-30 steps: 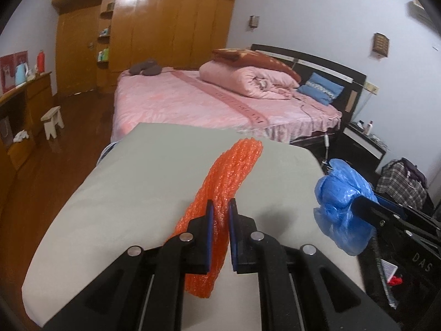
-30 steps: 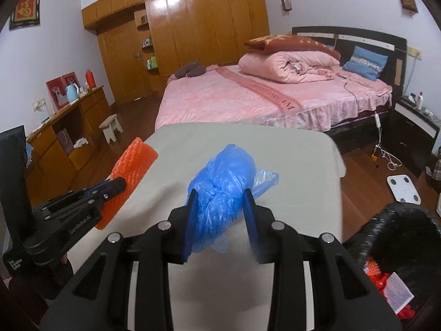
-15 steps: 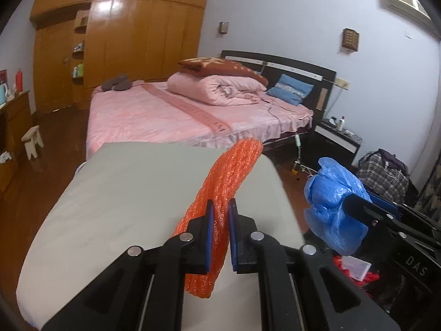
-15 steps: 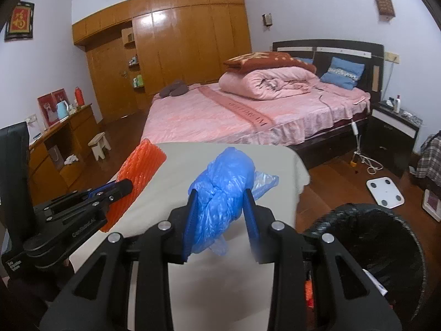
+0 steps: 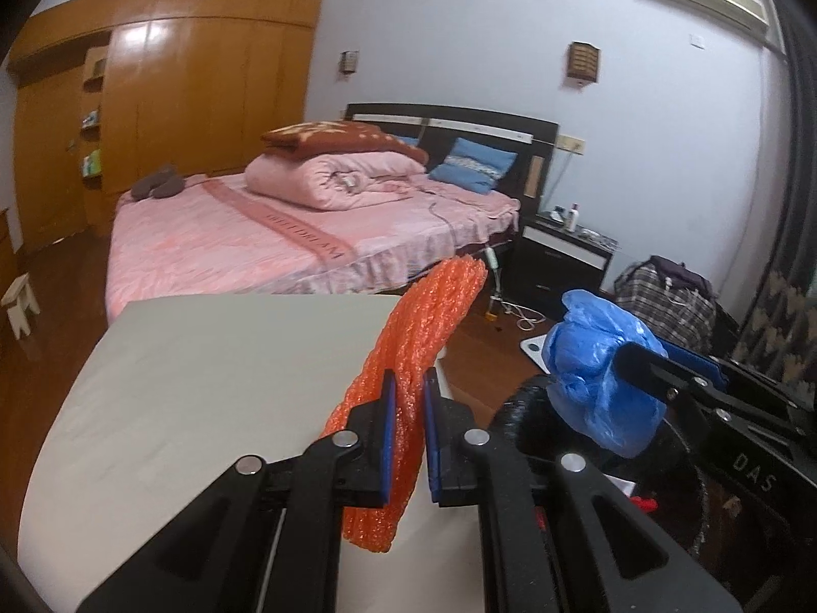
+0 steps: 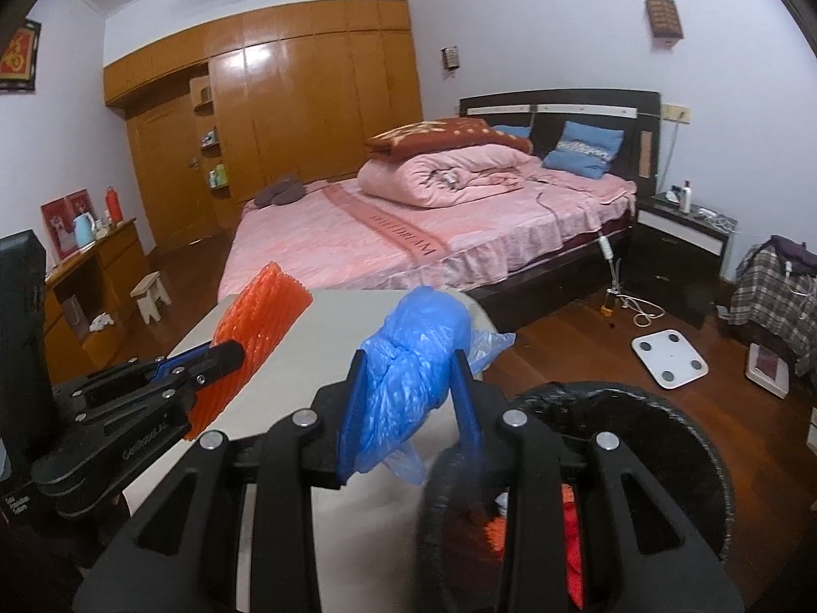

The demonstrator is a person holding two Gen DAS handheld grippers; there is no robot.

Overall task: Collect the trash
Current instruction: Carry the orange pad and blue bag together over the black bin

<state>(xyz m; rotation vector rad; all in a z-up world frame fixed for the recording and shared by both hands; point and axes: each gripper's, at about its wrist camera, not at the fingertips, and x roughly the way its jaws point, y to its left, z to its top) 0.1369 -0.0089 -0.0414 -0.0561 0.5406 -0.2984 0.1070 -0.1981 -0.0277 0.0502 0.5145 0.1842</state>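
Observation:
My left gripper (image 5: 407, 383) is shut on an orange foam net (image 5: 429, 322) and holds it in the air over the right edge of the grey table (image 5: 204, 383). It also shows in the right wrist view (image 6: 258, 316). My right gripper (image 6: 408, 362) is shut on a crumpled blue plastic bag (image 6: 413, 357), held at the left rim of the black trash bin (image 6: 664, 408). The blue bag shows in the left wrist view (image 5: 597, 357) above the bin (image 5: 526, 408). Red and white scraps lie inside the bin.
A pink bed (image 6: 408, 235) stands beyond the table, with a black nightstand (image 6: 684, 245) to its right. A white scale (image 6: 669, 352) and a checked bag (image 6: 771, 276) sit on the wooden floor. A wooden wardrobe (image 6: 306, 102) fills the back wall.
Both grippers have swung right with their loads, off the table toward the bin. The bin has come into fuller view under the right gripper.

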